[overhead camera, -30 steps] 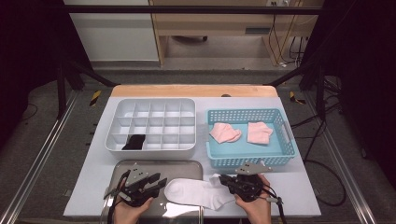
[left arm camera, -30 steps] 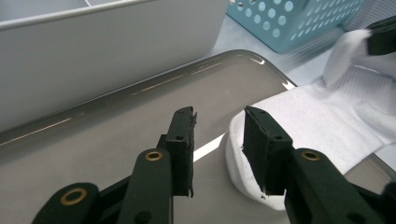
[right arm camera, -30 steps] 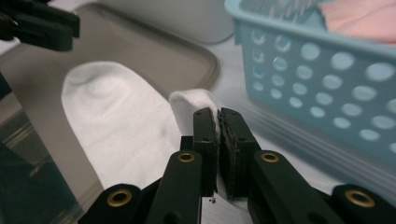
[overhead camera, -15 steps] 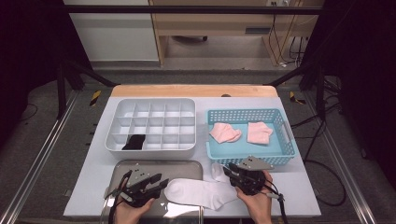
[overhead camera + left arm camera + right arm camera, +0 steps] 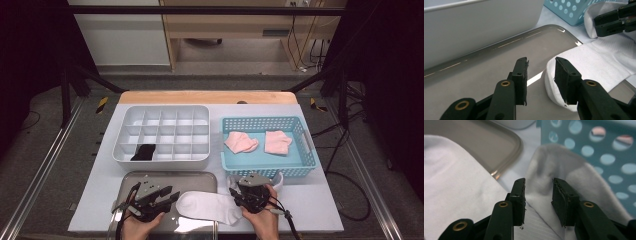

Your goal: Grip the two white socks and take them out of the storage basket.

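High view overhead; both gripper views close on white sock [image 5: 207, 206].

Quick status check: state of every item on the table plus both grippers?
White sock: flat, toe on the tray, cuff end raised by the basket.
Left gripper: open, one jaw at the sock's toe.
Right gripper: open, jaws astride the raised cuff fold.
Metal tray: holds just the sock's toe.
Blue basket: two pink socks inside.
Divided box: one black sock in a front cell.
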Action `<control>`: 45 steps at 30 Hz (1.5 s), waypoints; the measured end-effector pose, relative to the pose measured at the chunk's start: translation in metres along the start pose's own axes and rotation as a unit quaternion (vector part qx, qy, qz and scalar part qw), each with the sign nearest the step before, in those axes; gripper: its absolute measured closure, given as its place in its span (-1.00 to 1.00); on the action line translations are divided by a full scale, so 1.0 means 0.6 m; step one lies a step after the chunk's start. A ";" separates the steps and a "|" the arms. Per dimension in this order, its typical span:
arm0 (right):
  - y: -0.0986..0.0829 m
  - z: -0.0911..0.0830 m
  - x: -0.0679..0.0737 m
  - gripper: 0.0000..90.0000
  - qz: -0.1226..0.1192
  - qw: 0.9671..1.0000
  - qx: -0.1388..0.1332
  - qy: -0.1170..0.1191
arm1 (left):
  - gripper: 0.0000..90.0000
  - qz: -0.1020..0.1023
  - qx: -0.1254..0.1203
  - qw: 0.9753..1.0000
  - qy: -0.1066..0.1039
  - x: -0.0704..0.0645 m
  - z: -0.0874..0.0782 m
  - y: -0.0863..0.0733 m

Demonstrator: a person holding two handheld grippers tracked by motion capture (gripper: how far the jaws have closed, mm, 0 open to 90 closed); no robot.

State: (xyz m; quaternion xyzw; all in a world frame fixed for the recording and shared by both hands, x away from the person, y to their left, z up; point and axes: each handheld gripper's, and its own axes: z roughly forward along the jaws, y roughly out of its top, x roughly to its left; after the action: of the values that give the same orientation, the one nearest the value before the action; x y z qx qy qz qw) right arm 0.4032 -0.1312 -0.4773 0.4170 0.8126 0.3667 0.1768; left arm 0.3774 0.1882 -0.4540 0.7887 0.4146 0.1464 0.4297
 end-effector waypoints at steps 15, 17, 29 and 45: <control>0.011 -0.043 0.004 0.97 0.016 0.998 -0.039 0.051 | 0.36 -0.009 -0.013 1.000 0.005 0.007 -0.008 0.003; 0.018 -0.053 0.017 0.96 0.012 0.995 -0.053 0.084 | 0.36 -0.010 -0.016 1.000 0.005 0.007 -0.009 0.003; 0.010 -0.038 0.036 0.64 -0.003 0.992 -0.037 0.120 | 0.22 0.000 -0.019 1.000 -0.002 -0.006 -0.010 0.013; -0.042 -0.129 -0.096 0.52 0.051 0.997 -0.051 -0.041 | 0.24 0.026 -0.004 0.999 -0.032 -0.067 0.044 0.080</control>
State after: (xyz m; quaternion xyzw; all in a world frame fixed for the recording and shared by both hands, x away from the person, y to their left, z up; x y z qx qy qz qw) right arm 0.3774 -0.2219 -0.4455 0.4632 0.7624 0.3988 0.2124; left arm 0.3934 0.1282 -0.4261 0.8019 0.3794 0.1341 0.4416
